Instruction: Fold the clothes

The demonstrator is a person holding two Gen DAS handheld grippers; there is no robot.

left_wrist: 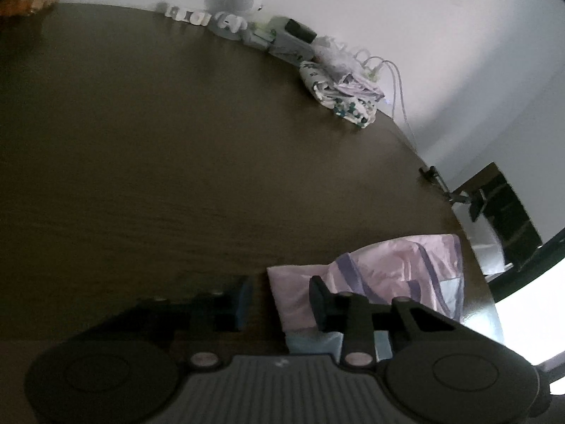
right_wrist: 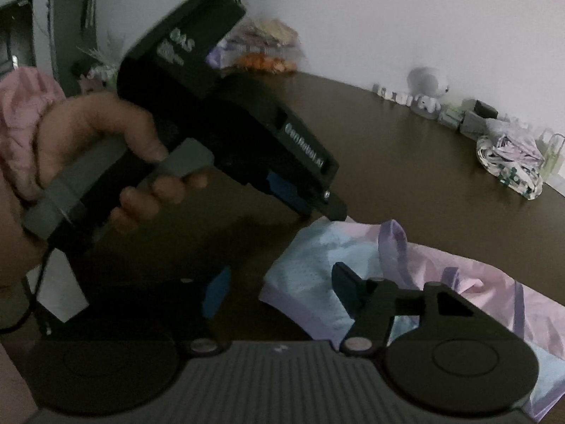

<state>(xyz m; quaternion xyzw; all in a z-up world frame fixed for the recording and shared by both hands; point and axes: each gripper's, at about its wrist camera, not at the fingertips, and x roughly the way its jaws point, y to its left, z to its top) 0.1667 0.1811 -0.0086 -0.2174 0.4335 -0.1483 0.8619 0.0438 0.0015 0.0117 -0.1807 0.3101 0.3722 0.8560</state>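
While both tools [left_wrist: 279, 300] [right_wrist: 279, 286] gape unclenched, one pastel garment [right_wrist: 476, 293] lies on one table [left_wrist: 159, 159].

The dark brown wooden table [left_wrist: 176, 159] holds a pink and purple cloth [left_wrist: 388, 268] at its near edge. The black left gripper [left_wrist: 279, 304] hangs open over the cloth's corner. A crumpled flowery white cloth [left_wrist: 339, 95] lies at the table's far edge.

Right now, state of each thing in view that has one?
Left hand-held gripper: open, nothing clamped; one finger over the garment's edge.
Right hand-held gripper: open, nothing clamped.
Pink and blue garment: lying rumpled on the table, not neatly folded.
Floral clothes pile: crumpled, unfolded, by the table's far edge.
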